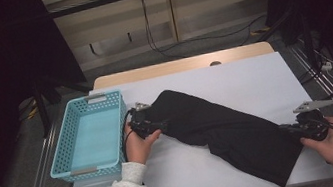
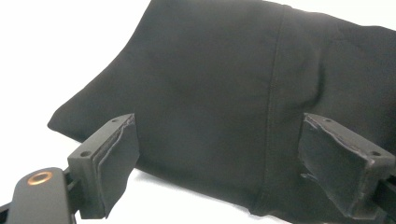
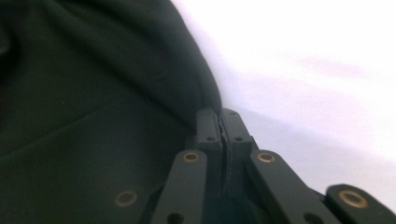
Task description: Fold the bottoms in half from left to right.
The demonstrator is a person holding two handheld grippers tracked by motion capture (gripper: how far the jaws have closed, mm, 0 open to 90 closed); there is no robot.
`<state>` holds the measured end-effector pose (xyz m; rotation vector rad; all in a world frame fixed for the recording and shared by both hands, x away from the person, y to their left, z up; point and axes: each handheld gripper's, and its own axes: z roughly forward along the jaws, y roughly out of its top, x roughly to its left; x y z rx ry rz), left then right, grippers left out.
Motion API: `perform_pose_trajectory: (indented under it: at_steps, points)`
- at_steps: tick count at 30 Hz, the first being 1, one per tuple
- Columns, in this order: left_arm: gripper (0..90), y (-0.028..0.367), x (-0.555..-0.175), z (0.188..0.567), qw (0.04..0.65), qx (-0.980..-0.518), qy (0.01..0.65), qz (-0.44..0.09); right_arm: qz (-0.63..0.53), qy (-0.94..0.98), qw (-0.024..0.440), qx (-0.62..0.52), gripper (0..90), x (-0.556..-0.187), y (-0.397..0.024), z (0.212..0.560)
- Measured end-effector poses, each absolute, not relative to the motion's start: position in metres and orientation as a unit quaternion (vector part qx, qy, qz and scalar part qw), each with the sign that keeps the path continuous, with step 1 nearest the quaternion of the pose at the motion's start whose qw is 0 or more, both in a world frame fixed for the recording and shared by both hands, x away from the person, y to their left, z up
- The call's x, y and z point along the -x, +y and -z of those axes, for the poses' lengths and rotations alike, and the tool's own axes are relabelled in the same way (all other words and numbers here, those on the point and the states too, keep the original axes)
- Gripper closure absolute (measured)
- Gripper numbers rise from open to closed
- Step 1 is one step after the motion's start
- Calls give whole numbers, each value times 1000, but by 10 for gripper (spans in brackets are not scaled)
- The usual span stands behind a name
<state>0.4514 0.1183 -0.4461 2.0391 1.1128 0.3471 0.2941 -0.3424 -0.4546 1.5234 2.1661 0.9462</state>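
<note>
A black garment (image 1: 219,120) lies stretched slantwise across the white table top (image 1: 232,75), from the middle toward the front right. My left gripper (image 1: 163,124) rests at the garment's upper left end, held by a hand in a grey sleeve. Its jaws stand wide open on either side of the cloth (image 2: 224,84), and the pads of the left gripper (image 2: 219,126) do not press on it. My right gripper (image 1: 285,128) sits at the garment's lower right edge. In the right gripper view the right gripper (image 3: 219,112) is shut, pinching the very edge of the dark cloth (image 3: 93,93).
A light blue perforated basket (image 1: 63,155) stands at the table's left edge, beside my left hand, with nothing inside. The bare white surface (image 3: 303,70) runs to the right of the garment. Cables trail over the floor beyond the table.
</note>
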Motion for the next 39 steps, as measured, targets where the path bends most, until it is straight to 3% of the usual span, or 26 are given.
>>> perform_pose_trajectory:
  at_steps: [8, 10, 12, 14, 20, 25, 31, 39]
  points:
    - [132, 120, -454, 448, 376, -805, 437, -141, -324, 751, 202, -538, 852, -312, -354, 458]
    - [132, 121, -454, 450, 376, -802, 442, -140, -324, 753, 204, -535, 716, -312, -352, 457]
    - [132, 123, -455, 450, 373, -803, 443, -142, -329, 757, 201, -528, 681, -310, -348, 455]
    - [132, 124, -454, 451, 373, -801, 445, -142, -331, 756, 209, -524, 580, -308, -344, 453]
    - [132, 123, -453, 450, 374, -802, 443, -140, -349, 756, 214, -511, 447, -300, -328, 441]
    - [132, 122, -451, 449, 373, -805, 439, -137, -373, 769, 194, -481, 459, -294, -299, 437]
    - [132, 123, -451, 449, 375, -804, 440, -137, -392, 792, 154, -441, 567, -289, -255, 446]
    - [132, 122, -451, 449, 371, -807, 439, -135, -404, 818, 130, -390, 545, -285, -213, 449]
